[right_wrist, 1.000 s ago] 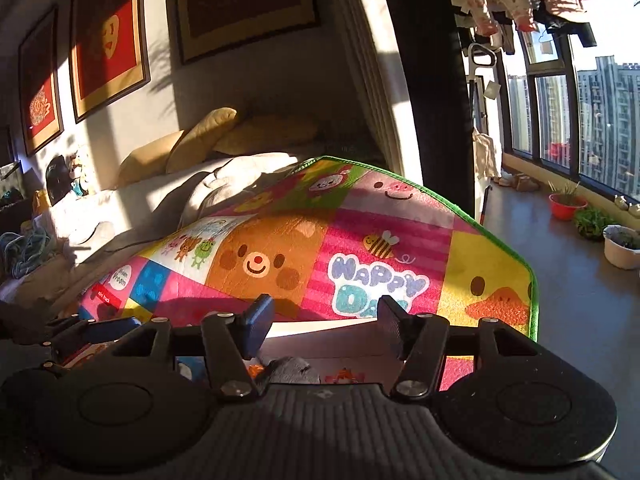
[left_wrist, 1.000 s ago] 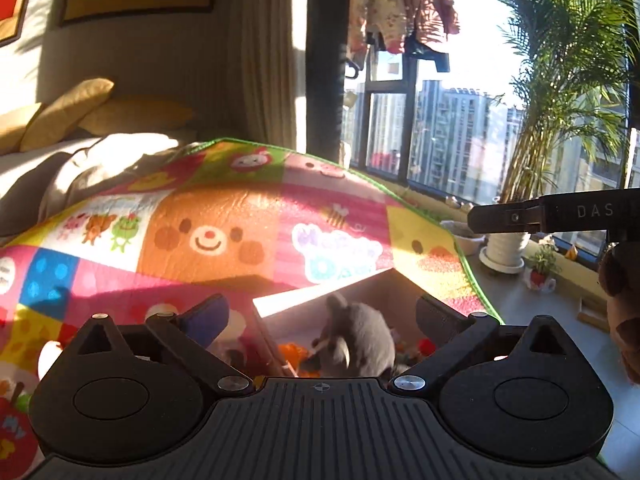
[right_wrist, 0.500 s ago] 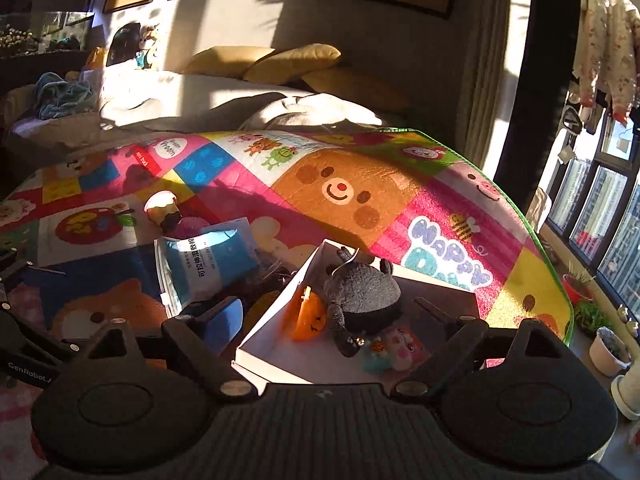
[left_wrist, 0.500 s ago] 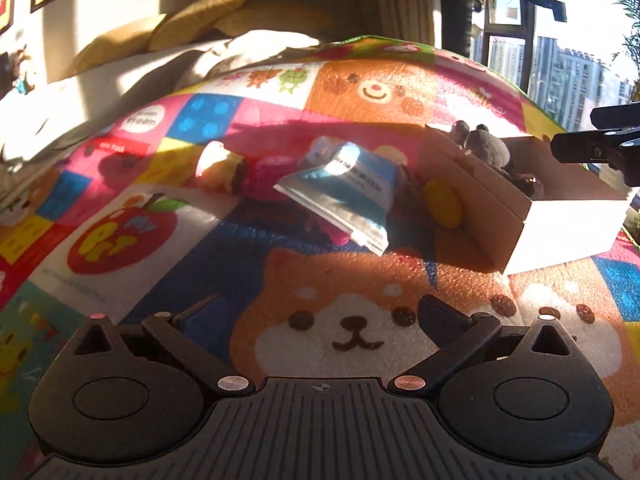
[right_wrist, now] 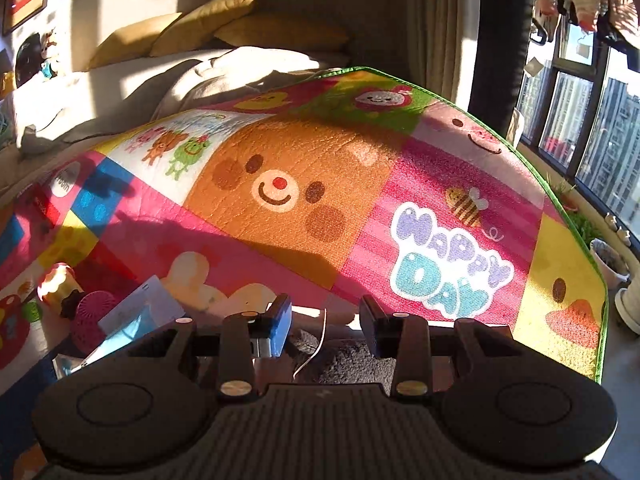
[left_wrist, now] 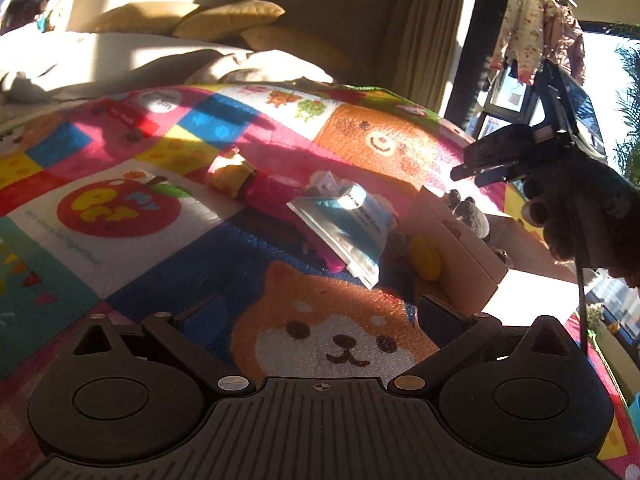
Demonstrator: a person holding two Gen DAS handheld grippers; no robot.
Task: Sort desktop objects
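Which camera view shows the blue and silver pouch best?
The left wrist view shows it best: the blue and silver pouch lies whole, lit, on the play mat beside the cardboard box. In the right wrist view only part shows at the lower left, cut off by the right gripper.

"HAPPY DAY" stands on the play mat (right_wrist: 452, 248), at three o'clock in its pink striped panel; the pouch's (left_wrist: 352, 228) print is unreadable.

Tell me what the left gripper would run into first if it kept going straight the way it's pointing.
Most likely the play mat itself, around the printed dog face, since the left gripper tilts down at it. The blue pouch lies farther on; depth is unclear.
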